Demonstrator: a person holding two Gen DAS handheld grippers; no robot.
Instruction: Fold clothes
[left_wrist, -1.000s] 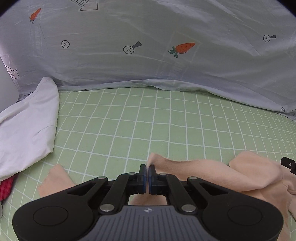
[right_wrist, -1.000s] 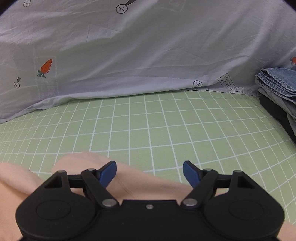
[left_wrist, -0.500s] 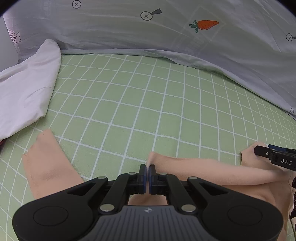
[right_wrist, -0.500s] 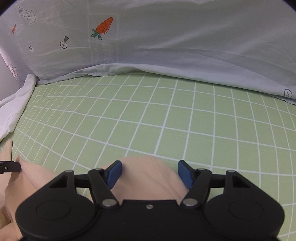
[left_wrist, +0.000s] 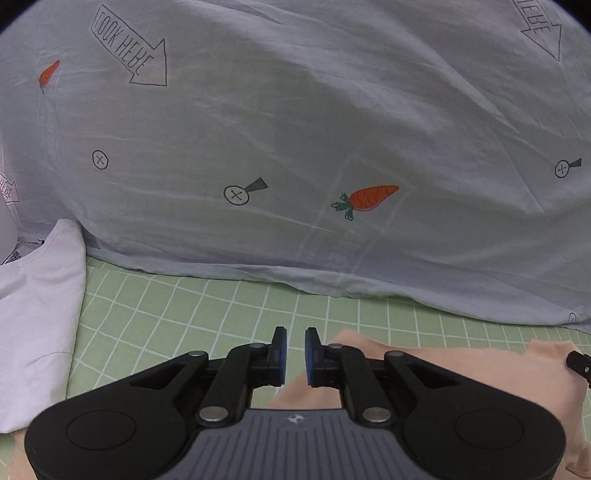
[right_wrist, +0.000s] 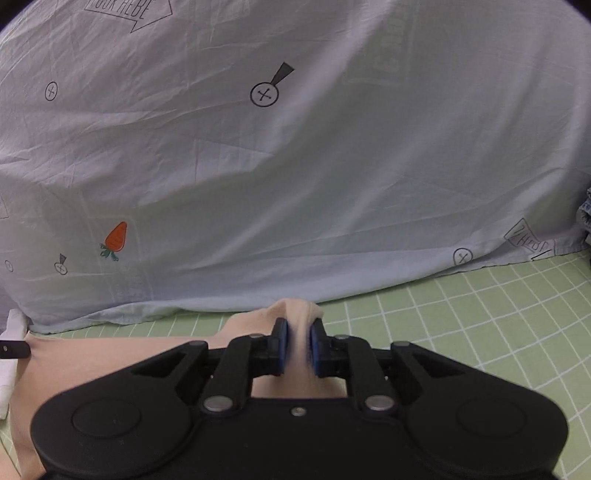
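My right hand-held gripper (right_wrist: 297, 345) has just been closing, and a bunched ridge of the peach garment (right_wrist: 110, 363) sits between its jaws. My left hand-held gripper (left_wrist: 294, 354) has just been opening, nothing between its jaws, cloth lying just right of and under it. The garment's long axis runs gripper to gripper on the green checked sheet (left_wrist: 207, 302), so the right is the nearer one.

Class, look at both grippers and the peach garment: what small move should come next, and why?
Probably draw the left gripper back: its jaws have just been opening and hold nothing, while the right gripper, just closing, pinches a fold of the peach garment.
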